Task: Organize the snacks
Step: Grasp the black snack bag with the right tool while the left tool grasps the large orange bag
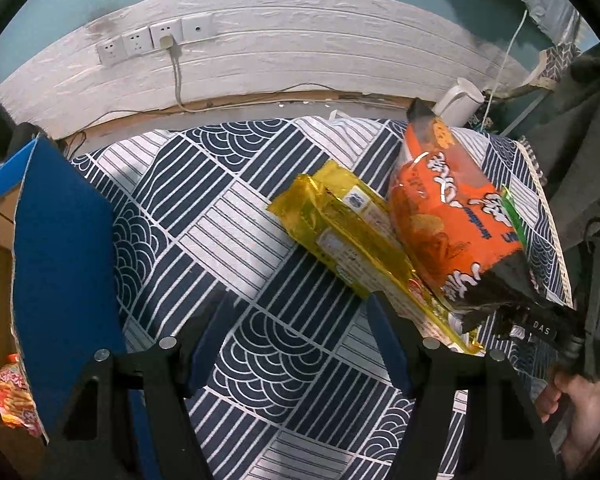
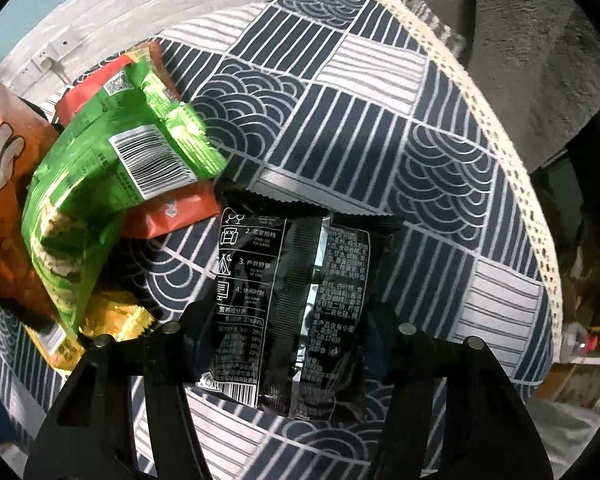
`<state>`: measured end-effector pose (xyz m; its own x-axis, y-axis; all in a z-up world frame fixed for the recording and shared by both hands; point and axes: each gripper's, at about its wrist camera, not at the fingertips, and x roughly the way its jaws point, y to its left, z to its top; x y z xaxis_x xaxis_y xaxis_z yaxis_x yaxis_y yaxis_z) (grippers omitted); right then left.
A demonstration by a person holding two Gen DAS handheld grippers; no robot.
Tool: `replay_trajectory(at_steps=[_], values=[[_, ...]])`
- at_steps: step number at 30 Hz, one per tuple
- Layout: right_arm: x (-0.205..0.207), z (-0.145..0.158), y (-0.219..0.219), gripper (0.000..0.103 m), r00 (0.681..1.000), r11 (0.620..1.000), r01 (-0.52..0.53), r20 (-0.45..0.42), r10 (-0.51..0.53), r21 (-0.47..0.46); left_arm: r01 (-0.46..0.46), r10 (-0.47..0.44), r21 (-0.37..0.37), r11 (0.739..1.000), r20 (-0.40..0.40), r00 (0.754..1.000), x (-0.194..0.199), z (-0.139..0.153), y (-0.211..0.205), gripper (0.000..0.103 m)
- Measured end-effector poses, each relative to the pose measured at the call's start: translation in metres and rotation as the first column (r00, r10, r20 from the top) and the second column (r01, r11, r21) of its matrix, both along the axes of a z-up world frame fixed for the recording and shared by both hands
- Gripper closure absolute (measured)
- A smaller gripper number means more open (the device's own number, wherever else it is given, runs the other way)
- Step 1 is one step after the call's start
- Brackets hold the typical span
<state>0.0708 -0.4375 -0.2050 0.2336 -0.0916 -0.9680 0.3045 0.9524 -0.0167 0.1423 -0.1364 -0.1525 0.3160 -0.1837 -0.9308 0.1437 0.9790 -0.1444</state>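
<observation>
Right wrist view shows the right gripper point(image 2: 284, 336) with its fingers spread around a black snack packet point(image 2: 296, 304) lying flat on the table point(image 2: 440, 200), not yet clenched, so closing comes next, while the left gripper point(image 1: 300, 344) hovers released, the yellow packet point(image 1: 352, 236) just ahead.

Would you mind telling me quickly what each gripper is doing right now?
Left gripper: open, holding nothing, above the patterned cloth.
Right gripper: fingers either side of the black snack packet; whether it is gripped cannot be told.
</observation>
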Motion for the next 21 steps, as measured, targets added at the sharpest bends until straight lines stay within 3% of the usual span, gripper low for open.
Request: replay_trajectory(at_steps=[8,11,13,19,21], values=[[-0.010,0.033,-0.016,0.044,0.997,0.999,-0.037,0.061,0.038,-0.013,0.010,-0.010,-0.012,1.000,-0.003,1.000,-0.007,0.006,-0.009,0.032],[-0.010,0.050,-0.014,0.044,0.993,0.997,-0.077,0.083,0.078,-0.014,0.015,-0.015,-0.019,1.000,-0.008,1.000,-0.007,0.010,-0.014,0.024],[-0.008,0.067,-0.016,0.044,0.989,0.994,-0.106,0.106,0.107,-0.019,0.016,-0.016,-0.034,0.999,-0.012,1.000,-0.006,0.015,-0.017,0.023],[0.022,0.098,-0.023,0.044,0.966,0.981,-0.190,0.173,0.193,-0.034,-0.001,0.000,-0.055,0.998,-0.019,1.000,0.011,0.034,-0.026,0.021],[0.037,0.107,-0.024,0.044,0.957,0.975,-0.219,0.189,0.221,-0.031,-0.008,0.007,-0.066,0.998,-0.022,1.000,0.020,0.040,-0.032,0.015]])
